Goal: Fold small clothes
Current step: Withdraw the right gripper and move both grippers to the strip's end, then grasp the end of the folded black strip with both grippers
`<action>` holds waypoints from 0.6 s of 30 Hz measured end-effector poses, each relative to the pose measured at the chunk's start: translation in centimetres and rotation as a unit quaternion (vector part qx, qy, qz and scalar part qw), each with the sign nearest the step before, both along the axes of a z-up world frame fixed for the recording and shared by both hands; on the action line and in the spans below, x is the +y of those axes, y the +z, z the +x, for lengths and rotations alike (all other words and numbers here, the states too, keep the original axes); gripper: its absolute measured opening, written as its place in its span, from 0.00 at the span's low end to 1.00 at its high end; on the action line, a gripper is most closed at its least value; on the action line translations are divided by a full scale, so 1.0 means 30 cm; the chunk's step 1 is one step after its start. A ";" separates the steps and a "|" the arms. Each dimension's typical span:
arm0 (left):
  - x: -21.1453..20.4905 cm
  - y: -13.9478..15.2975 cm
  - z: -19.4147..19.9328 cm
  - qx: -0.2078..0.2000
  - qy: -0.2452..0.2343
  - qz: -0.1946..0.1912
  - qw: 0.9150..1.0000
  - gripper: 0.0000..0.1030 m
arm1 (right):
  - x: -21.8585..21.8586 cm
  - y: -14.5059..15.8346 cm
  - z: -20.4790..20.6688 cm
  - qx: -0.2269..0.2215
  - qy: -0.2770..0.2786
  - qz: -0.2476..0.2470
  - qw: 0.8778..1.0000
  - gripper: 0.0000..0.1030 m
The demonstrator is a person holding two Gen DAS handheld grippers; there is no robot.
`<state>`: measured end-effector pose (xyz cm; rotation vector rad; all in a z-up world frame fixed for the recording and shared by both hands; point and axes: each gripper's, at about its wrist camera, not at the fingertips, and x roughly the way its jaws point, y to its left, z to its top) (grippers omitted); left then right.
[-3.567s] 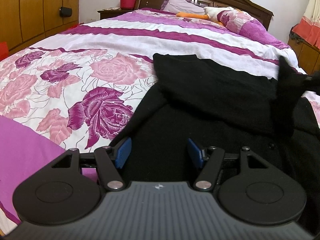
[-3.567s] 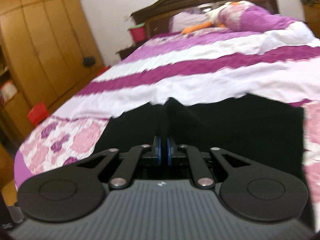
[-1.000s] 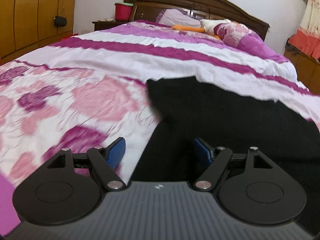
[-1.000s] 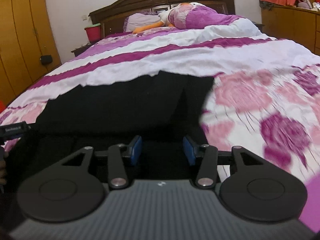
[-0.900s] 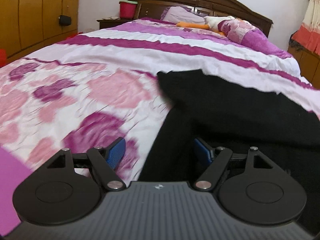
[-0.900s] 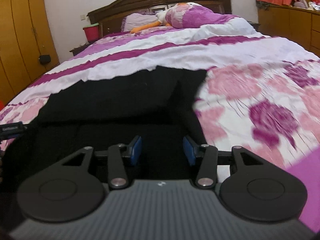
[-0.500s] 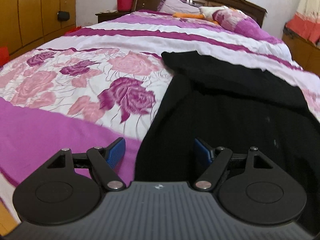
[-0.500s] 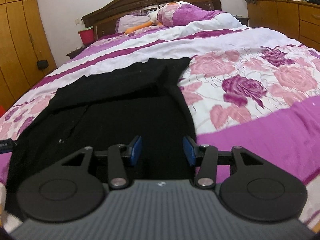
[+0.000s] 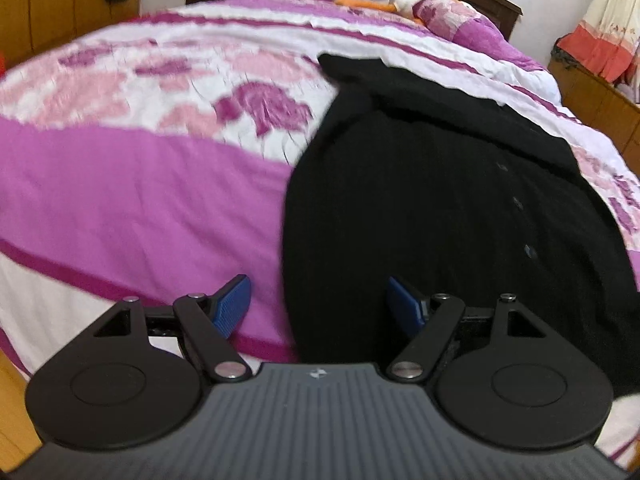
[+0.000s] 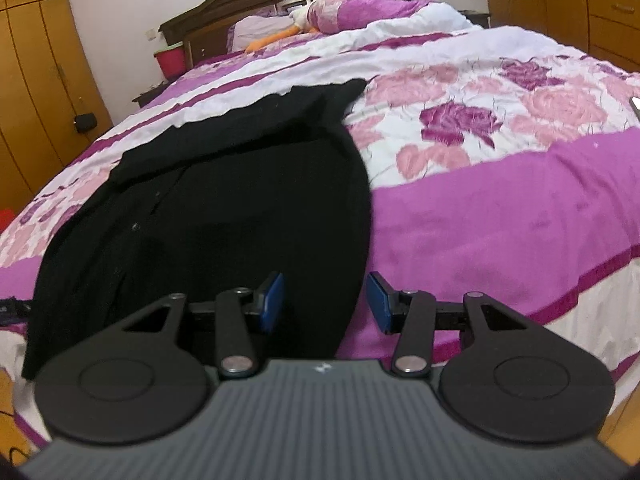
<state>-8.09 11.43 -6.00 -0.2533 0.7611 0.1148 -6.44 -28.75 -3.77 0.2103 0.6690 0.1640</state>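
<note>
Black garment (image 9: 440,200): was laid flat on the bed (image 9: 140,200).
Left tool (image 9: 318,304): was held wide, empty.
Right tool (image 10: 325,300): was held wide, empty.
Risk: only one layer might be pinched, so the fold could be spoiled.

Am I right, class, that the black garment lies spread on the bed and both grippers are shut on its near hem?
Not quite. The black garment does lie spread on the bed, but both wrist views show the left gripper and right gripper open, holding nothing.

No legible text, label, brand or number anywhere.
</note>
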 end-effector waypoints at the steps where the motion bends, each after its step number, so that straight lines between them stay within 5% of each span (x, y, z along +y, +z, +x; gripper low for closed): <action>1: -0.004 -0.008 -0.004 0.005 -0.006 -0.003 1.000 0.77 | -0.001 -0.005 -0.007 0.004 0.003 0.005 1.000 0.47; 5: -0.019 -0.029 -0.015 0.011 -0.016 -0.003 1.000 0.77 | 0.001 -0.027 -0.029 0.020 0.010 0.023 0.999 0.47; 12: -0.009 -0.064 -0.041 0.009 -0.062 -0.085 0.994 0.77 | 0.034 -0.064 -0.058 0.022 0.035 0.025 0.999 0.53; 18: -0.038 -0.067 -0.045 -0.007 -0.085 -0.105 0.991 0.76 | 0.034 -0.082 -0.051 0.025 0.040 0.056 0.997 0.56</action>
